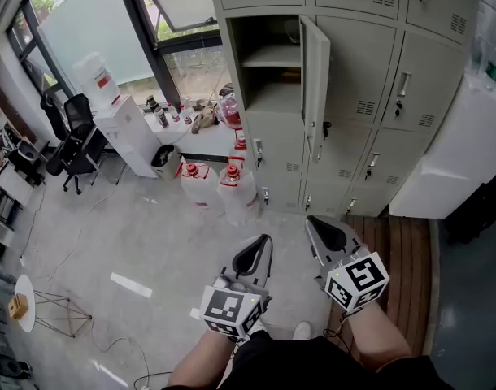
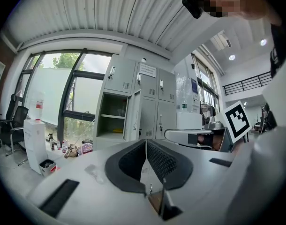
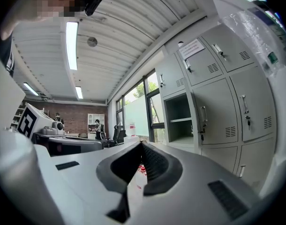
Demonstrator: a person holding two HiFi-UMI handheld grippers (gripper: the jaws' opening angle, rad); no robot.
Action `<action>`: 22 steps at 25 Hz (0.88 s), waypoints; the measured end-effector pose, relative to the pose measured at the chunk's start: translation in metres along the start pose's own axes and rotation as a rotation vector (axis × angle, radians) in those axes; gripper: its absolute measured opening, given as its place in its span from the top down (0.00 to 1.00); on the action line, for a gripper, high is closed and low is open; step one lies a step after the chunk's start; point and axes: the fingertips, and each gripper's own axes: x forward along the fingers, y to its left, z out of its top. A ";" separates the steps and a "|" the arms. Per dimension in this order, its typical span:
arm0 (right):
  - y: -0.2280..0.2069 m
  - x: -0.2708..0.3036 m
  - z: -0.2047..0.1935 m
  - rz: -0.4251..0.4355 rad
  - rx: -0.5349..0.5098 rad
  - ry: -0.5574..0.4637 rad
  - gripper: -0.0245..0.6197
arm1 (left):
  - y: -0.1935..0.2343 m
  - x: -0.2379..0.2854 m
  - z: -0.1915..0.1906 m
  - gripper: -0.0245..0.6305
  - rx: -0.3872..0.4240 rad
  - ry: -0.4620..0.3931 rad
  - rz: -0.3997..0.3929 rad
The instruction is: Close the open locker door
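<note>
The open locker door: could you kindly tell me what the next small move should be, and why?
Probably raise the right gripper toward the outer face of the open locker door. The door stands swung out from its compartment, and both the right gripper and the left gripper hang low, well short of it, jaws shut on nothing.

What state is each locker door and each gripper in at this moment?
Locker door: open, swung outward, untouched.
Other locker doors: closed.
Left gripper: shut, empty, short of the lockers.
Right gripper: shut, empty, short of the lockers.
</note>
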 end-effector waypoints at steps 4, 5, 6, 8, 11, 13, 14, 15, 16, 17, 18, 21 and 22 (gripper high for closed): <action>0.003 0.011 -0.002 -0.007 0.006 0.003 0.88 | 0.012 -0.001 -0.001 0.93 -0.004 0.002 -0.004; 0.005 0.013 -0.002 -0.009 0.006 0.004 0.88 | 0.015 -0.001 -0.001 0.93 -0.004 0.003 -0.006; 0.006 0.017 -0.002 -0.010 0.007 0.005 0.88 | 0.019 -0.002 -0.001 0.93 -0.001 0.006 -0.008; 0.010 0.024 -0.003 -0.014 0.009 0.009 0.88 | 0.027 -0.003 -0.001 0.93 0.003 0.013 -0.013; 0.014 0.035 -0.004 -0.023 0.014 0.013 0.88 | 0.041 -0.004 0.001 0.93 0.003 0.006 -0.013; 0.017 0.043 -0.004 -0.028 0.016 0.014 0.88 | 0.049 -0.004 0.003 0.93 0.004 0.006 -0.022; 0.018 0.047 -0.004 -0.032 0.016 0.014 0.88 | 0.052 -0.003 0.003 0.93 0.006 0.006 -0.028; 0.020 0.051 -0.004 -0.035 0.016 0.015 0.88 | 0.056 -0.003 0.003 0.93 0.007 0.006 -0.034; 0.021 0.055 -0.004 -0.038 0.016 0.016 0.88 | 0.061 -0.003 0.003 0.93 0.007 0.007 -0.038; 0.022 0.059 -0.005 -0.042 0.016 0.016 0.88 | 0.065 -0.003 0.003 0.93 0.005 0.007 -0.040; 0.024 0.064 -0.005 -0.047 0.017 0.015 0.88 | 0.071 -0.004 0.003 0.93 0.002 0.007 -0.041; 0.029 0.077 -0.006 -0.061 0.018 0.014 0.88 | 0.086 -0.005 0.003 0.93 0.002 0.008 -0.052; 0.031 0.081 -0.006 -0.065 0.019 0.014 0.88 | 0.091 -0.005 0.003 0.93 0.005 0.009 -0.058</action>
